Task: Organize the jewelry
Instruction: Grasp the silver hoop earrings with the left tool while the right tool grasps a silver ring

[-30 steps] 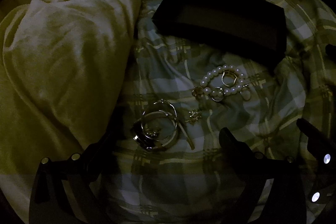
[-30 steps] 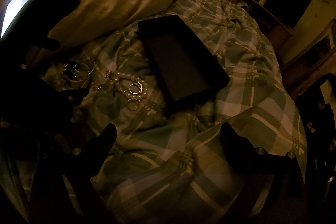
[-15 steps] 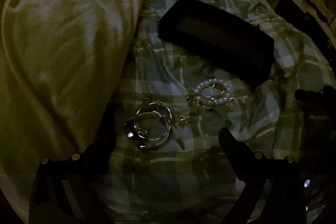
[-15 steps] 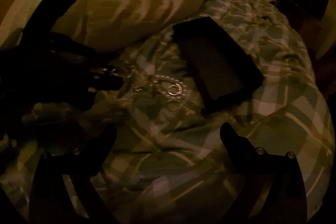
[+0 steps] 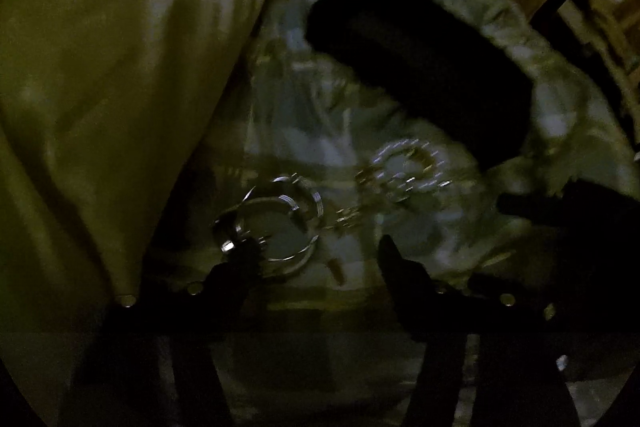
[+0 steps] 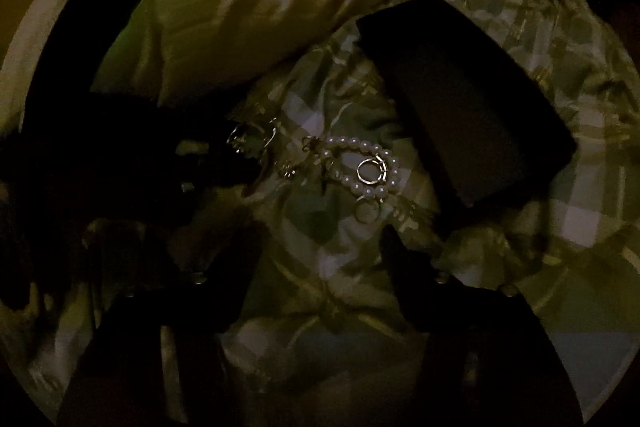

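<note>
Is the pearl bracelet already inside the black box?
No, the pearl bracelet lies on the plaid bedspread beside the black box, not in it.

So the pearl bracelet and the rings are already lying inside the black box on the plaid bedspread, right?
Not quite. The black box does sit on the plaid bedspread, but the pearl bracelet and the rings lie outside it, on the bedspread beside the box. The right wrist view shows this most clearly; the box interior looks dark, with no jewelry visible in it.

Both wrist views steeply down, close
</note>
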Demonstrator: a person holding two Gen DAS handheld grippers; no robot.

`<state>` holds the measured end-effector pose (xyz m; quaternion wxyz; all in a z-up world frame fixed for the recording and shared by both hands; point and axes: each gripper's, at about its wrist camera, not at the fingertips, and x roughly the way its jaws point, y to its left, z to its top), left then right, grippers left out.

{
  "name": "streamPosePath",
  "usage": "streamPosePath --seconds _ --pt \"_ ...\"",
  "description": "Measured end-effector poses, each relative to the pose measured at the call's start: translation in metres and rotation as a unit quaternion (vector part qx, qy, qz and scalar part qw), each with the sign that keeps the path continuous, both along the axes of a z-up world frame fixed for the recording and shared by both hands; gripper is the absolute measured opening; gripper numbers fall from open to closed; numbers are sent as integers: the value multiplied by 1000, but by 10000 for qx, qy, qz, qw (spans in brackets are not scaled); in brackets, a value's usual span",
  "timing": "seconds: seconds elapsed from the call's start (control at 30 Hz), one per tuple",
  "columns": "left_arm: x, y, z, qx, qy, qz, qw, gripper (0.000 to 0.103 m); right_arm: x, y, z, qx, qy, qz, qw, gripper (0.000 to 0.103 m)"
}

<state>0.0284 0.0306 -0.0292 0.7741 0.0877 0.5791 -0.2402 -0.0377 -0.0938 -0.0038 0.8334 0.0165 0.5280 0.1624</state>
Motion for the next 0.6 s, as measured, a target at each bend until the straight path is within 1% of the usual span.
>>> streamPosePath --seconds 0.03,0.13,0.17,0.2,0.3,0.37,0.4,0.43,0.47,0.53,0.57,0.6 --pt "0 -1 -2 54 -1 -8 10000 51 5 1 -4 -11 40 -24 10000 59" --pt "0 -5 -9 124 26 -59 9999 47 14 7 -16 -64 197 -27 9998 55" --pt "-1 -6 -11 231 -18 -68 9997 47 15 8 -20 -99 229 -52 9997 54" --pt "-1 -7 -13 335 -56 -81 9994 43 18 8 -25 -197 243 -134 9994 54" --pt "-3 -12 -15 417 -141 -171 9989 43 23 6 -33 -326 266 -294 9987 54" --pt "-4 -19 -26 502 -131 -254 9983 41 28 4 -37 -308 312 -409 9982 54" --pt "-4 -21 -28 515 -100 -290 9982 34 29 4 -38 -337 306 -444 9980 54" --pt "-5 -24 -31 511 -52 -336 9981 31 31 5 -40 -408 285 -469 9977 54" --pt "-5 -27 -36 527 -21 -356 9980 30 33 6 -41 -496 257 -472 9973 54" --pt "-4 -33 -42 578 -29 -341 9977 24 37 11 -45 -700 208 -442 9964 54" --pt "-3 -33 -43 560 -20 -315 9979 23 39 13 -48 -775 202 -424 9959 53" --pt "-2 -32 -42 527 -21 -280 9982 19 40 15 -51 -813 200 -416 9956 52"
